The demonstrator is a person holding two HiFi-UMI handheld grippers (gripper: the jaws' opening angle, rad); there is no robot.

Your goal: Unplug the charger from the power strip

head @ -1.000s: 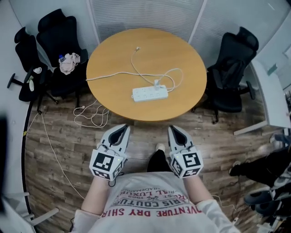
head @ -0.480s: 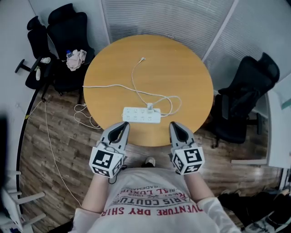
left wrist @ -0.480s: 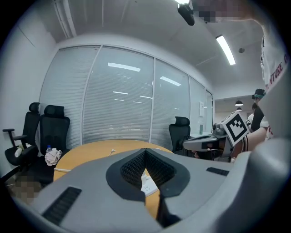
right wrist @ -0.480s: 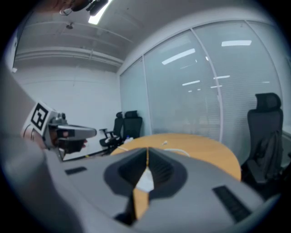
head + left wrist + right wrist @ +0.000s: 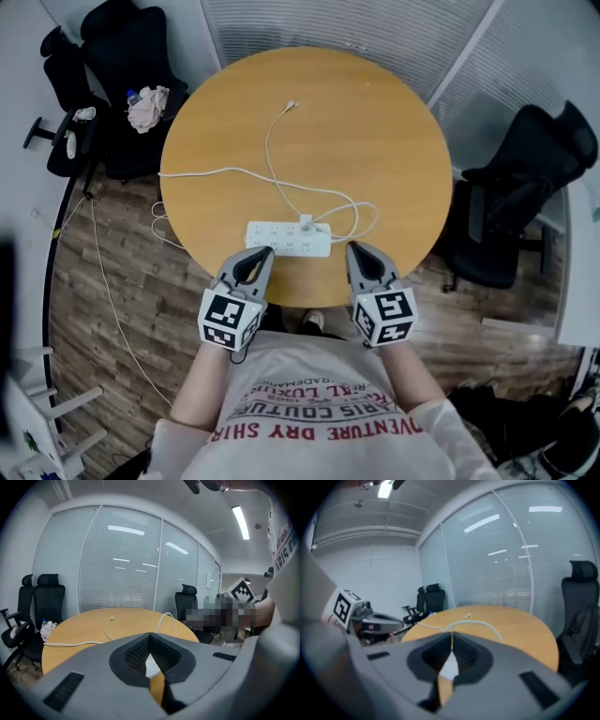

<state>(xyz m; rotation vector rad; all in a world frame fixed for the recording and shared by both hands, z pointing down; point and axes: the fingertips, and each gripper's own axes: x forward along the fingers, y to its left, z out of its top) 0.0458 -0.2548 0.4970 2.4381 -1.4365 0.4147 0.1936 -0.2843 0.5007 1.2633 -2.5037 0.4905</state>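
- left gripper [image 5: 257,253]: jaws closed tip to tip, nothing between them. tips sit over the near edge of the table [image 5: 394,131].
- right gripper [image 5: 357,249]: jaws also closed and empty, tips over the same table edge, level with the left one.
- power strip [image 5: 289,238]: white, flat on the table just ahead of both grippers, filling most of the gap between them. neither gripper touches it.
- charger [image 5: 307,222]: small white block plugged into the strip toward its right end. ahead and to the left of the right gripper, ahead and to the right of the left gripper.
- charger cable [image 5: 362,217]: loops out ahead of the right gripper, then runs away across the table to a loose connector [image 5: 292,105] far ahead of both.
- strip cord [image 5: 202,172]: leaves ahead-left of the left gripper and goes off the table's left edge, with white coils on the wood floor [image 5: 122,309] below.
- each gripper view shows a slice of the white strip through the notch under its closed tips.
- black chair [image 5: 131,56] far left of the left gripper with a cloth [image 5: 148,108] on it. another black chair [image 5: 525,187] right of the right gripper.
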